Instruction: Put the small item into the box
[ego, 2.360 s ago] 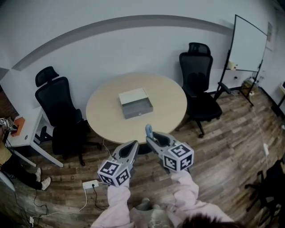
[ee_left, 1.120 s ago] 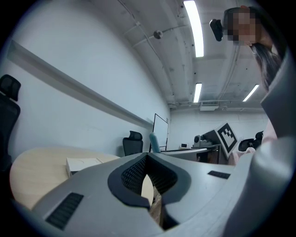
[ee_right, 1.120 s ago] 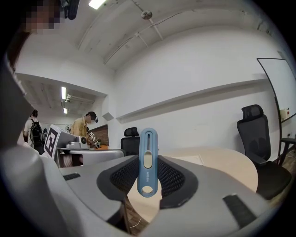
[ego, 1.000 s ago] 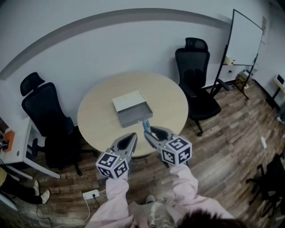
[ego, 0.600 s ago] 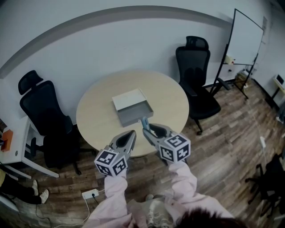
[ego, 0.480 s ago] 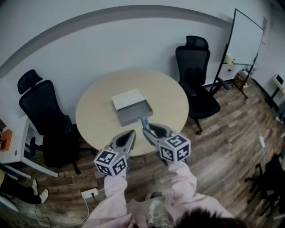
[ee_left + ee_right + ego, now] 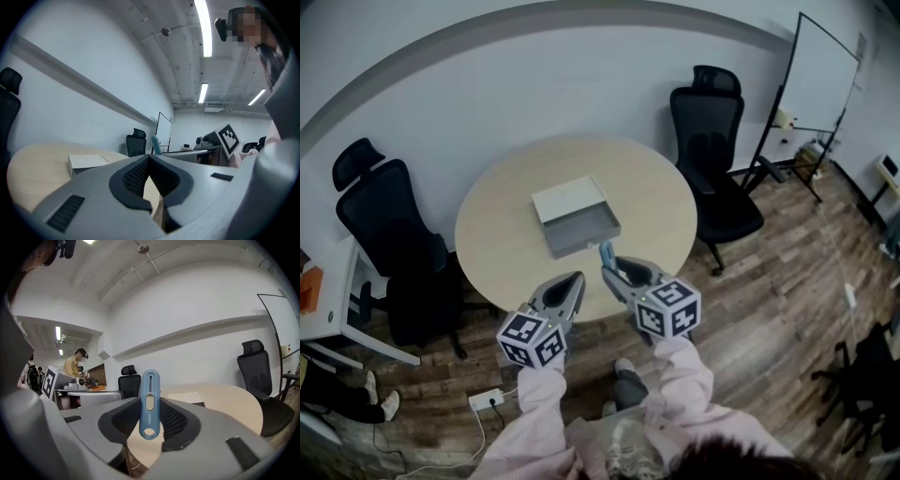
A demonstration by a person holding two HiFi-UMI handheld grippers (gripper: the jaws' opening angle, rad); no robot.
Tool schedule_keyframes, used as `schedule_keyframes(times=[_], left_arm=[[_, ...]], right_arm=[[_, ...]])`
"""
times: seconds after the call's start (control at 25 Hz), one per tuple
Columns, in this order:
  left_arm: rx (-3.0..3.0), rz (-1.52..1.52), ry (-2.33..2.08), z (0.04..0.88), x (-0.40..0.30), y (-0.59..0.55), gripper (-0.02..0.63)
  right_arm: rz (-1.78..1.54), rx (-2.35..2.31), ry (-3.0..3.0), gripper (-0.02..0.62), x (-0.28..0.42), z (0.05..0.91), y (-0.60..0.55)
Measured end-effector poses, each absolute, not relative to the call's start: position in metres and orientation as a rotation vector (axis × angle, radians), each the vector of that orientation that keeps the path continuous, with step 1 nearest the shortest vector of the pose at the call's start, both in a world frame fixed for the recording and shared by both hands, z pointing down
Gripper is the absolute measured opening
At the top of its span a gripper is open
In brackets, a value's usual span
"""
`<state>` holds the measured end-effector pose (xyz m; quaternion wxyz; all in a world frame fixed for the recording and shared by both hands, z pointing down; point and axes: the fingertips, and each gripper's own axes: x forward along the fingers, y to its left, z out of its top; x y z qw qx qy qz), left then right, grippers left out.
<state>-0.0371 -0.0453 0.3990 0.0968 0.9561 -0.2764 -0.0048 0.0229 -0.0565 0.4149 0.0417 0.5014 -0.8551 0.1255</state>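
The round counter [image 7: 502,248] carries the open box [image 7: 577,217]; your right claw [image 7: 607,271] pinches the blue item [image 7: 149,399] upright, your left claw [image 7: 576,279] pressed together.

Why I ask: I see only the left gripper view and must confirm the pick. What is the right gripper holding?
Observer: The right gripper is clamped on a slim blue item, which stands upright between its pads.
Operator: Is the box open?
Observer: Yes. In the head view the grey box is open on its near part, with a white panel over the far part.
Operator: Is the item over the opening?
Observer: Not yet. In the head view it shows just short of the box's near right corner, on the person's side.
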Motion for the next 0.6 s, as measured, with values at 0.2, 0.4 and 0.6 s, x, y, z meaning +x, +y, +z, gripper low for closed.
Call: schedule_keyframes(times=[0.2, 0.4, 0.6], left_arm=[[2.818, -0.005, -0.838, 0.403, -0.033, -0.064, 0.009], [2.8, -0.013, -0.856, 0.405, -0.027, -0.089, 0.009], [2.784, -0.008, -0.868, 0.409, -0.022, -0.115, 0.009]], right_arm=[[0.401, 1.519, -2.627, 0.129, 0.029, 0.417, -0.075], [0.408, 1.499, -2.626, 0.129, 0.035, 0.42, -0.102], [0.417, 1.481, -2.619, 0.129, 0.042, 0.422, -0.13]])
